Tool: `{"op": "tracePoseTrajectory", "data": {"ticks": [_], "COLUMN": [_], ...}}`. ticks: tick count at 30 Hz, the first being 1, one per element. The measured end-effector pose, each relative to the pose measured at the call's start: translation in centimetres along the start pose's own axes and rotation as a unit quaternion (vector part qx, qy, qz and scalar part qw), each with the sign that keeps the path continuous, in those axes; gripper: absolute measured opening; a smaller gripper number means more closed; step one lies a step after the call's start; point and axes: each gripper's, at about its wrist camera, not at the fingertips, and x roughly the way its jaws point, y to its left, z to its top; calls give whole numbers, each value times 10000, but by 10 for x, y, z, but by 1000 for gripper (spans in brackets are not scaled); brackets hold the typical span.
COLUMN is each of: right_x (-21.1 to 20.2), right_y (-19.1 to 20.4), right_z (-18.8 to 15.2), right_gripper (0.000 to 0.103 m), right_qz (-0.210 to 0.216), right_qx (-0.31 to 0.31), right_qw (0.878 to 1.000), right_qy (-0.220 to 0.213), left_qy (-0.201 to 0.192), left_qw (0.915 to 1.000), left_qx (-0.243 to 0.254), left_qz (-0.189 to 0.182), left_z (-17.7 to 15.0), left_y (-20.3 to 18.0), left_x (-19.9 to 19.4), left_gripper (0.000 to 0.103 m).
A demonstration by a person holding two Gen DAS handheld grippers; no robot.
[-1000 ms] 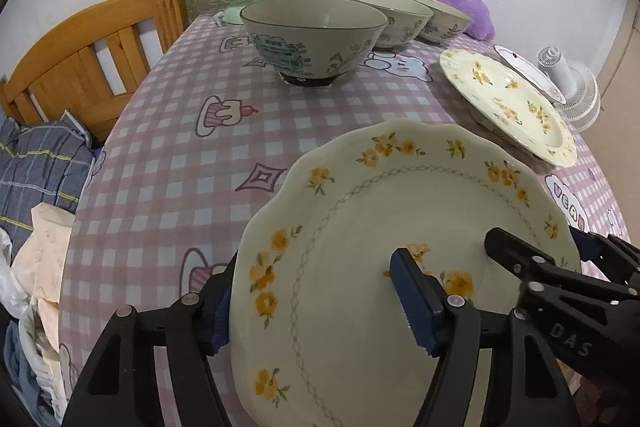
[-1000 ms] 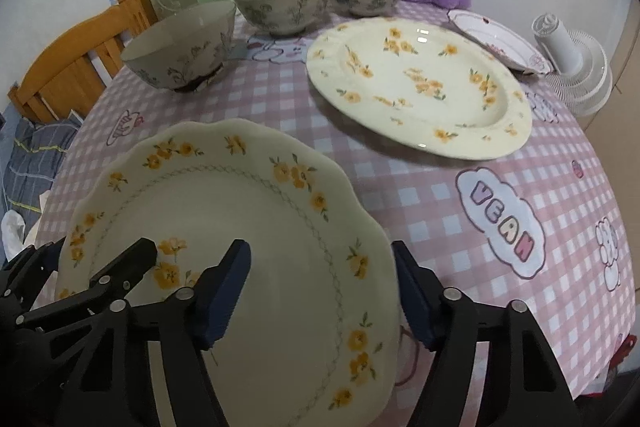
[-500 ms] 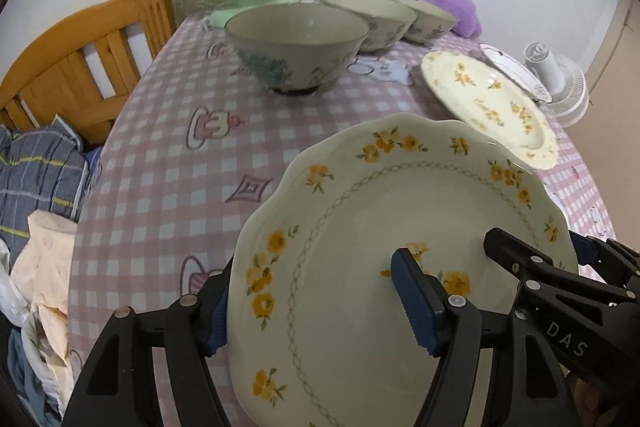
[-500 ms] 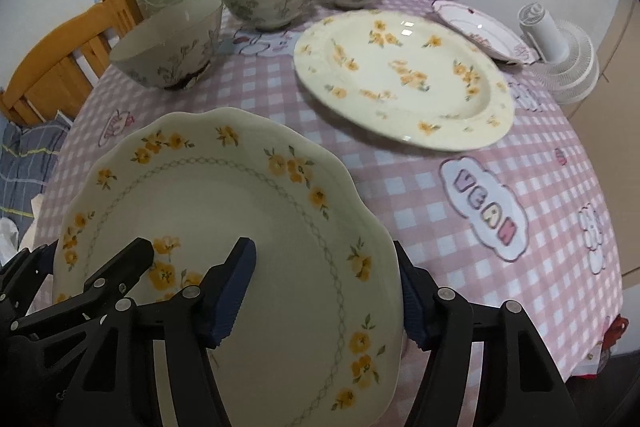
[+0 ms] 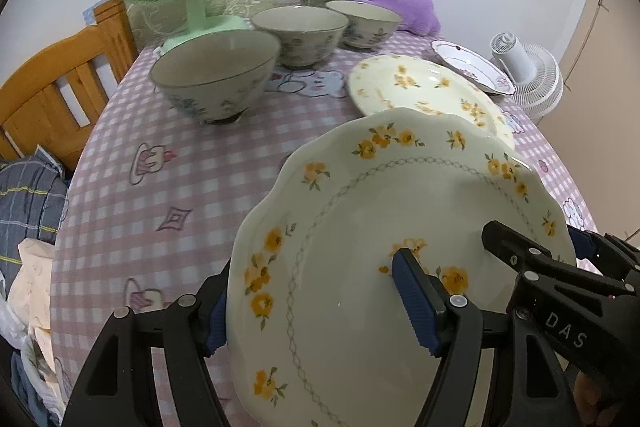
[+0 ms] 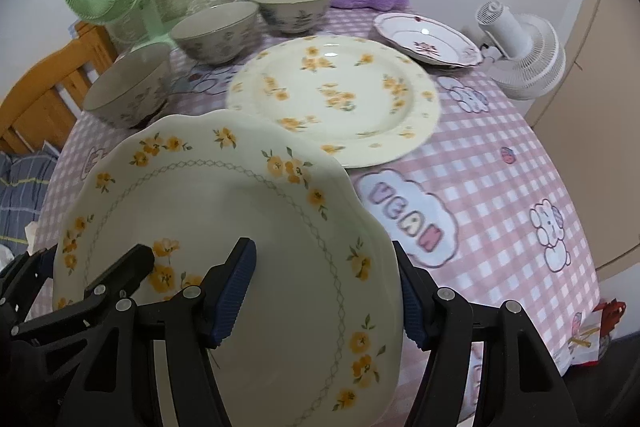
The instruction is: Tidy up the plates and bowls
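Yellow-flowered plate is hard, smooth and easy to break, so the left gripper and right gripper each pinch its rim, holding it above the table's near edge.

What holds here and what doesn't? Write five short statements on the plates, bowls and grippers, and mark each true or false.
1. The left gripper and the right gripper both grip the scalloped plate. True.
2. Three bowls stand on the table. True.
3. The bowls are nested in one another. False: they stand apart, side by side in a row.
4. The round plate lies flat on the table beyond the scalloped plate. True.
5. The red-patterned plate is stacked on the round plate. False: it lies behind the round plate, next to the white fan.
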Motion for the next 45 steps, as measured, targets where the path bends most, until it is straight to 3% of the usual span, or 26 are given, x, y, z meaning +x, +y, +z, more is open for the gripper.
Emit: {"op": "tracePoseTrajectory", "data": {"ticks": [15, 29, 45], "right_x": [1, 13, 47], "right_y": [-100, -180, -233], "right_z": [19, 25, 24], "right_gripper": [68, 68, 68], "right_qz": [207, 129, 209], "right_qx": [-115, -187, -228], "right_qw": [9997, 9997, 9986], "right_qy": [-63, 14, 434], "left_qy": [-67, -23, 368], "left_qw": [9997, 9997, 9984], "left_qx": [-118, -199, -341], "left_qz": [194, 122, 254], "left_z": [14, 18, 17], "left_y": [-96, -172, -215], "left_x": [12, 35, 73], "left_gripper": [73, 73, 73]}}
